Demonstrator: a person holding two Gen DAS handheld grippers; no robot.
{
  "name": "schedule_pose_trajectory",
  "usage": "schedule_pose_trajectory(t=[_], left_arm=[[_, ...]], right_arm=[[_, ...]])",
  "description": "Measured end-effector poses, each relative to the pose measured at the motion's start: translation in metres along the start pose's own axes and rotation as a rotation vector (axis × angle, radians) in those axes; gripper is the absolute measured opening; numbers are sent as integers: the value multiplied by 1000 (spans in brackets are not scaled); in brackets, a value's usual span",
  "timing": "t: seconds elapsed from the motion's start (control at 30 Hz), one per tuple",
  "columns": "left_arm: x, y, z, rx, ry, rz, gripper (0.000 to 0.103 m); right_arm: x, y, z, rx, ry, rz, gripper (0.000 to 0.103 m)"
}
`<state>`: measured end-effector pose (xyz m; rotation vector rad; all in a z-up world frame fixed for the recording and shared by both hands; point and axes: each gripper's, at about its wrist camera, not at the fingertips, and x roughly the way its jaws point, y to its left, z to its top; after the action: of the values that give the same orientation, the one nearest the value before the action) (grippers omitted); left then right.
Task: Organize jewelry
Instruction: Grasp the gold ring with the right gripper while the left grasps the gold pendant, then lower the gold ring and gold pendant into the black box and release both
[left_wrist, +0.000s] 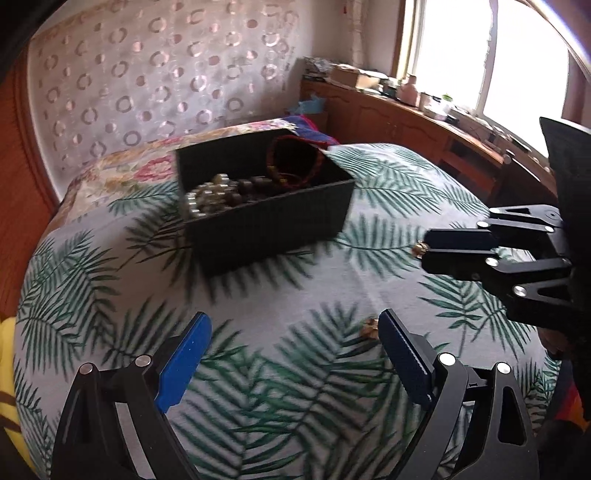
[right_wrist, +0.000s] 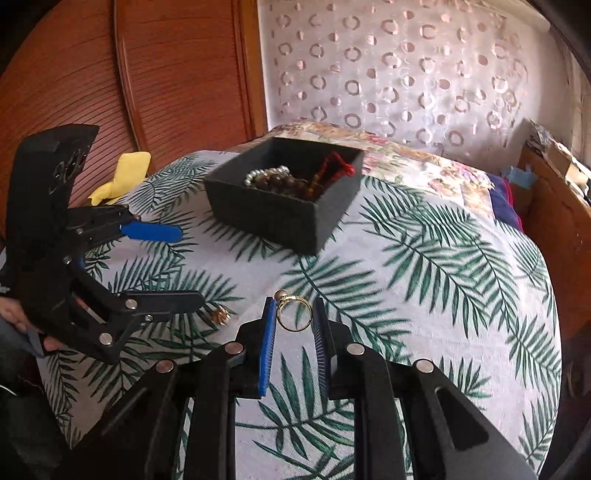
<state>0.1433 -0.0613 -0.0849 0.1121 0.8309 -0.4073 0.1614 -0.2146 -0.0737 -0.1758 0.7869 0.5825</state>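
A black open box (left_wrist: 266, 214) (right_wrist: 280, 214) sits on the palm-leaf bedspread and holds pearls (right_wrist: 266, 172), brown beads (right_wrist: 286, 182) and a red cord bracelet (right_wrist: 334, 165). My right gripper (right_wrist: 294, 314) (left_wrist: 424, 251) is shut on a gold ring (right_wrist: 294, 313) with a small bead on top, held above the sheet in front of the box. My left gripper (left_wrist: 295, 332) (right_wrist: 192, 264) stands open over the sheet with nothing between its fingers. A small gold ornament (left_wrist: 369, 328) (right_wrist: 220, 315) lies on the sheet just by its right finger (left_wrist: 402, 362).
The leaf-print bedspread (right_wrist: 424, 295) covers a rounded bed, with a floral quilt (right_wrist: 406, 162) behind the box. A yellow cloth (right_wrist: 122, 177) lies at the left edge by the wooden headboard (right_wrist: 166, 74). A cluttered wooden cabinet (left_wrist: 406, 118) runs under the window.
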Motion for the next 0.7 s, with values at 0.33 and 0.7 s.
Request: schedule_pose_trajectory(t=[0.33, 0.7], left_arm=[[16, -37, -1, 88, 52, -54, 48], [15, -35, 6, 100, 47, -35, 13]], right_arm=[[-5, -14, -8, 36, -9, -8, 22], [-3, -14, 4, 17, -24, 7, 22]])
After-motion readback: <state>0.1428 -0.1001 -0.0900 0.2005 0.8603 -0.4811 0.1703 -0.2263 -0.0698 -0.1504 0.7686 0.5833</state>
